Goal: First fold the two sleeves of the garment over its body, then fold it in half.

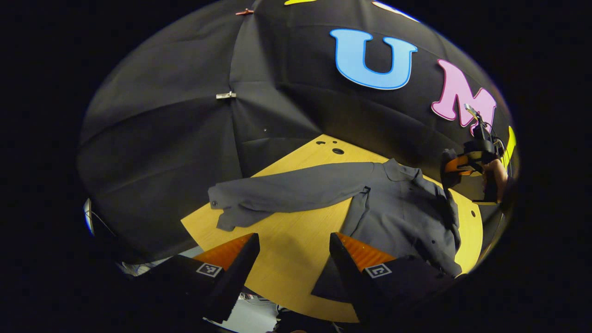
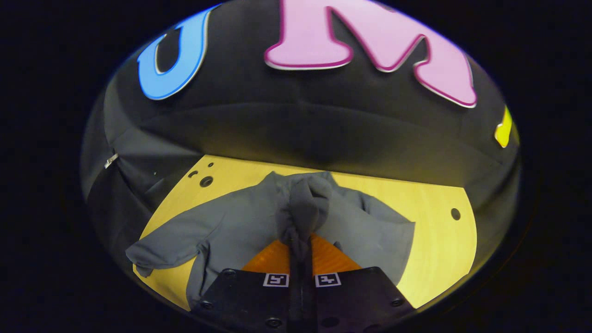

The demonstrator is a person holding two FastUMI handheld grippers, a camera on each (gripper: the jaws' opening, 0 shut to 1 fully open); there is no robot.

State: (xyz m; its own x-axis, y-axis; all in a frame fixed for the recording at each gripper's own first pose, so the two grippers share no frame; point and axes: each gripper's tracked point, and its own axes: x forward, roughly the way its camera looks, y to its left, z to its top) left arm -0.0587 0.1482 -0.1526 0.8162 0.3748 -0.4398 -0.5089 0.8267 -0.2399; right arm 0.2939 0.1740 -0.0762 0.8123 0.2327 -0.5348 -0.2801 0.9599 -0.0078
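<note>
The right hand-held gripper (image 2: pixel 299 245) is pinching one sleeve (image 2: pixel 307 203) of the dark grey long-sleeved shirt (image 1: pixel 397 208), lifting it over the body, while the left hand-held gripper (image 1: pixel 293 249) is hovering spread above the yellow wooden counter (image 1: pixel 296 259).

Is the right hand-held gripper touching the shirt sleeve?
Touching. The right gripper view shows the right hand-held gripper closed on a bunched fold of the sleeve.

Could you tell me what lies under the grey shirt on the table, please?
The grey shirt lies spread on the yellow wooden table, which shows around it. Whatever sits beneath the cloth is covered.
</note>
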